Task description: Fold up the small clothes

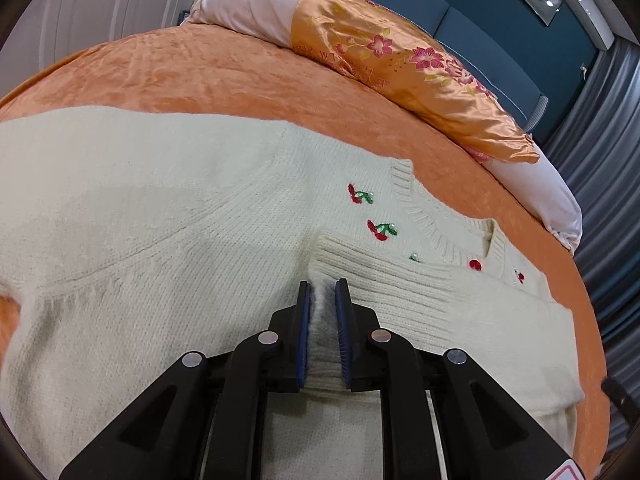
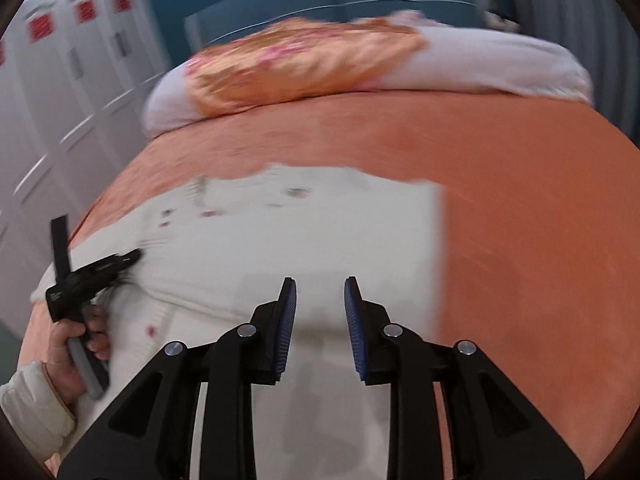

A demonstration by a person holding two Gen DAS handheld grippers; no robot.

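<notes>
Left wrist view shows my left gripper [image 1: 324,292] clenched on the ribbed cuff [image 1: 384,280] of the cream sweater [image 1: 160,208], with knit bunched up between the blue pads. The sweater lies flat on the orange bedspread [image 1: 200,76], neckline towards the flowered pillow [image 1: 384,52], and that sleeve is lying across the chest just under the little cherry embroidery [image 1: 380,230], so I'd say one sleeve is folded in or nearly there. Right wrist view is blurry, but my right gripper [image 2: 320,292] hangs above the sweater with its jaws apart and nothing between them. From there the far side of the sweater has a straight edge [image 2: 438,248], which looks like a fold already made, though I can't be sure through the blur. Still left, I reckon: let go of the cuff, then fold the body over on itself
</notes>
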